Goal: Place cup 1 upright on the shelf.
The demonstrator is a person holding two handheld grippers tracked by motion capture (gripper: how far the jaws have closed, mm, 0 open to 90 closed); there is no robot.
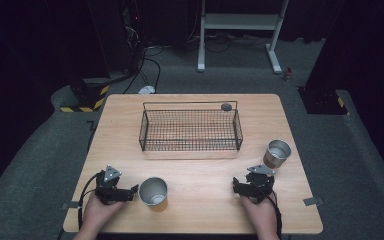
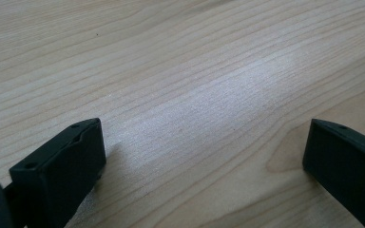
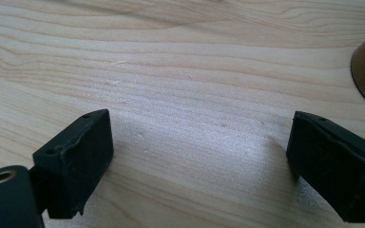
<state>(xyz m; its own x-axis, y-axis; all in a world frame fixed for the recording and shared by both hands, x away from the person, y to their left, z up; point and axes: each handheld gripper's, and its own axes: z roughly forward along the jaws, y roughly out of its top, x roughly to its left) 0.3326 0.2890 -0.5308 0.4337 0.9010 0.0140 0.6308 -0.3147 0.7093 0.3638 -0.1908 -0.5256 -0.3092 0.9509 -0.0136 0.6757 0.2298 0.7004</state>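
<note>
— What do those hand tools look like from where you stand?

— Both black; the left gripper [image 1: 134, 191] and right gripper [image 1: 235, 186] each carry a grey three-cornered plate at twelve o'clock; black cables trail back toward six; blocky matte jaws with small screw holes; forearms bare.

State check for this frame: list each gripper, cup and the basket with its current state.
left gripper: open, holding nothing, beside the near cup.
right gripper: open, holding nothing.
near cup: upright, on the table.
far cup: upright, right of the basket.
wire basket: upright.
</note>
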